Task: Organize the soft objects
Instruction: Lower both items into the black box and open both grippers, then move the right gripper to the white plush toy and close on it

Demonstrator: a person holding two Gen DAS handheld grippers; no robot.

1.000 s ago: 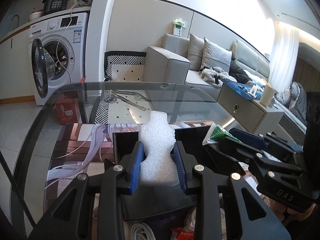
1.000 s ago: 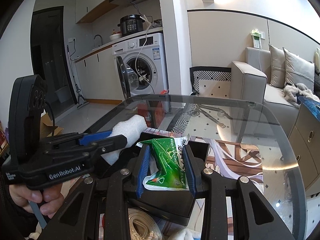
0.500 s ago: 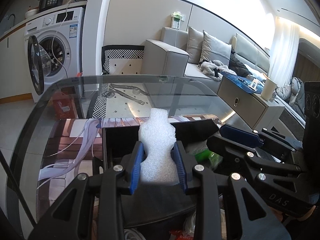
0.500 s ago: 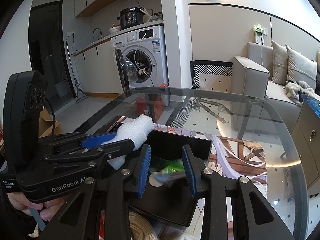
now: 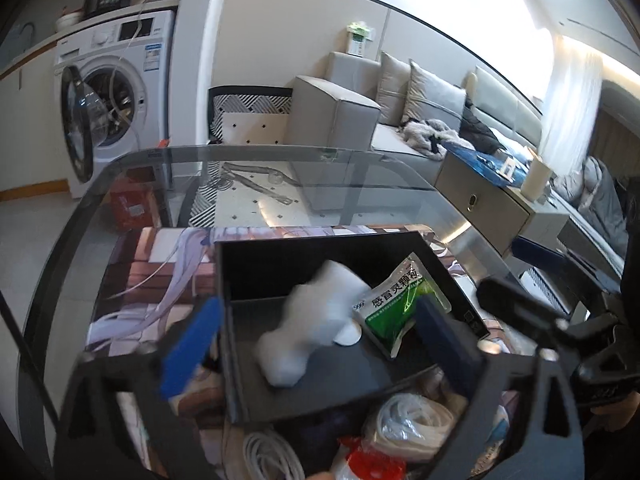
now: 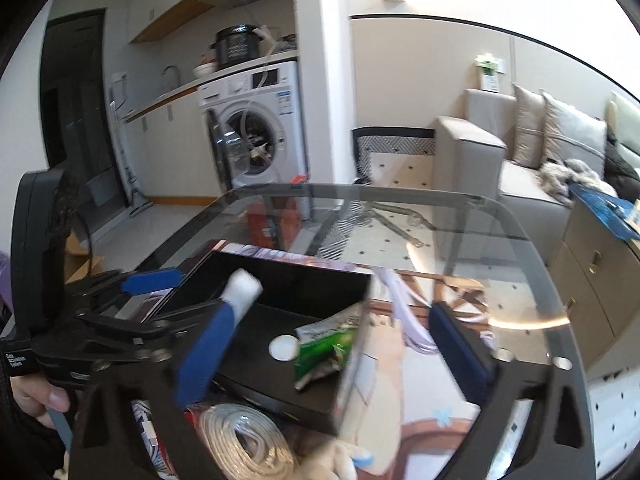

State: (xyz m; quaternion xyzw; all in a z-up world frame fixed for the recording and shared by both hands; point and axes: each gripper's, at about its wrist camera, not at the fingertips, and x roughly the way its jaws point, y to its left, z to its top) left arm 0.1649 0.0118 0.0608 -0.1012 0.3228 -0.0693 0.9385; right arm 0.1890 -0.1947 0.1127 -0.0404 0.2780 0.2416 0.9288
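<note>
A black open box [image 5: 280,264] stands on the glass table. A white foam piece [image 5: 316,320] lies blurred and tilted inside it, between the jaws of my left gripper [image 5: 316,340], which are opening wide and do not touch it. Beside the foam, a green sachet [image 5: 400,304] rests against the box's right wall. In the right wrist view the sachet [image 6: 324,344] lies loose in the box [image 6: 288,280] by a white disc [image 6: 282,348]. The jaws of my right gripper [image 6: 334,348] are opening around it without contact. The foam [image 6: 242,292] shows at the box's left.
A coil of white cable [image 6: 248,440], a red packet [image 5: 372,464] and bagged items [image 5: 408,424] crowd the near side of the box. A printed mat [image 5: 160,280] covers the glass table [image 5: 280,160]. A hand [image 6: 44,396] holds the left gripper's handle.
Both grippers went from shut to wide open. The foam left the left pads and tipped into the box. The green sachet left the right pads and now lies in the box.
</note>
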